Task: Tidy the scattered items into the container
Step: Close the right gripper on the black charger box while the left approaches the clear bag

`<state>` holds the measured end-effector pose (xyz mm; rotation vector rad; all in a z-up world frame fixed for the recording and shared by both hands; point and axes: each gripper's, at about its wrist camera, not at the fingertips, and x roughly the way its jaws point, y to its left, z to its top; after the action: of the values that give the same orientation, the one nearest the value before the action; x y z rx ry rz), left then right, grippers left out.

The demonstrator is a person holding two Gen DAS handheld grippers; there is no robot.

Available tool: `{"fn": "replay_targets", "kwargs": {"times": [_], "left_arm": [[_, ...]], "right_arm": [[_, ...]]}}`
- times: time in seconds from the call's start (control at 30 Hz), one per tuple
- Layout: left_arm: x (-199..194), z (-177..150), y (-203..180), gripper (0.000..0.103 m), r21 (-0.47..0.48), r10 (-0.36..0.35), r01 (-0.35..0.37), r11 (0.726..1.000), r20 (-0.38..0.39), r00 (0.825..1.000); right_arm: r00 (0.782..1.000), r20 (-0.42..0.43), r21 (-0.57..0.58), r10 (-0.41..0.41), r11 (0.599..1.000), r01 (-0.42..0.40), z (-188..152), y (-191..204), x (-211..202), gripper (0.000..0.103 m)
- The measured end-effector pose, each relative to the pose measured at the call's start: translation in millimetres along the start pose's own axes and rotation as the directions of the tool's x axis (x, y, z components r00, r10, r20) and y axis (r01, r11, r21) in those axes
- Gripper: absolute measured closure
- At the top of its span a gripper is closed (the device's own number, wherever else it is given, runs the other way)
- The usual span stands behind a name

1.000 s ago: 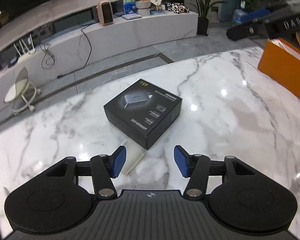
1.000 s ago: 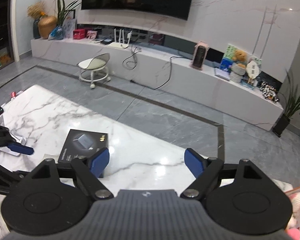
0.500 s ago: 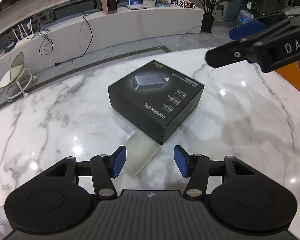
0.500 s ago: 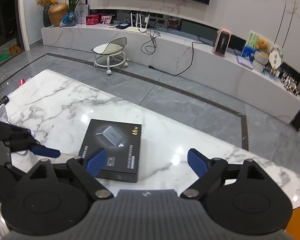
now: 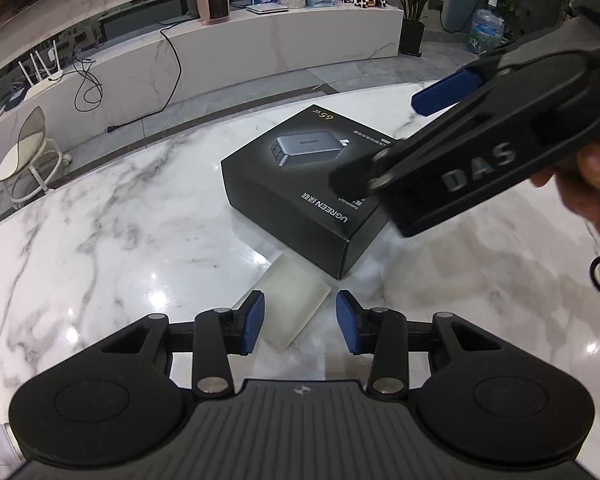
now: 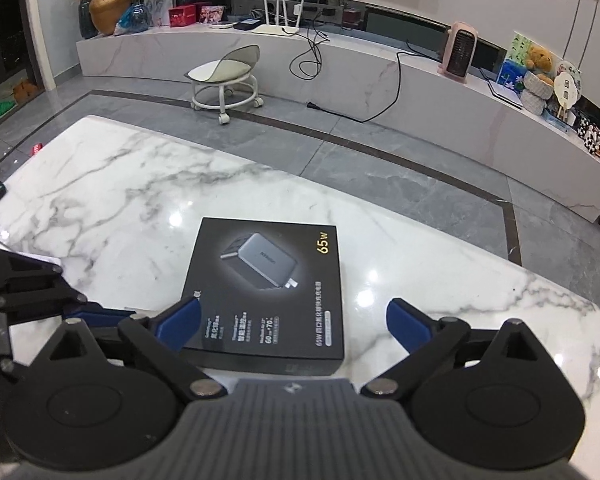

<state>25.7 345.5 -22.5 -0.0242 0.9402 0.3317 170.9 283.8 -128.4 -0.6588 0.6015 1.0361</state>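
Black cardboard charger box (image 6: pixel 266 292) with gold "65W" print, on a white marble tabletop (image 6: pixel 140 184) veined grey; frosted-white translucent slab (image 5: pixel 296 312); blue gripper pads (image 5: pixel 254 320).

We see two matching black plastic grippers: left gripper (image 5: pixel 300 322), right gripper (image 6: pixel 294 324). Each has blue pads (image 5: pixel 253 320) on jointed black finger links, silver pivot screws behind the pads, round discs either side of a ribbed grey centre plate. Raised "DAS" lettering on the right gripper's side. A hand (image 5: pixel 592 184) grips behind it.
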Motion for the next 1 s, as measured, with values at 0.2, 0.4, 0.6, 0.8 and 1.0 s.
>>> {"fn": "replay_targets", "kwargs": {"times": [0.2, 0.4, 0.6, 0.8, 1.0], "left_arm": [[-2, 3, 20, 0.072, -0.133, -0.049, 0.048, 0.990, 0.002, 0.999], [-5, 0, 26, 0.075, -0.171, -0.072, 0.074, 0.983, 0.015, 0.997], [-2, 0, 16, 0.070, -0.120, -0.041, 0.042, 0.992, 0.012, 0.999], [-1, -1, 9, 0.043, -0.083, -0.058, 0.060, 0.995, 0.024, 0.998], [1, 0, -10, 0.032, 0.017, -0.018, 0.018, 1.000, 0.005, 1.000]], "right_arm": [[1.000, 0.003, 0.037, -0.015, 0.999, 0.015, 0, 3, 12, 0.001], [1.000, -0.002, 0.039, 0.000, 0.999, 0.000, 5, 12, 17, 0.001], [0.999, -0.012, -0.039, -0.053, 0.998, 0.053, 1, 29, 25, 0.000], [0.997, -0.009, -0.047, -0.080, 0.996, 0.080, 2, 28, 28, 0.001], [0.994, 0.014, -0.037, -0.108, 0.993, 0.108, -4, 20, 28, 0.001]]}}
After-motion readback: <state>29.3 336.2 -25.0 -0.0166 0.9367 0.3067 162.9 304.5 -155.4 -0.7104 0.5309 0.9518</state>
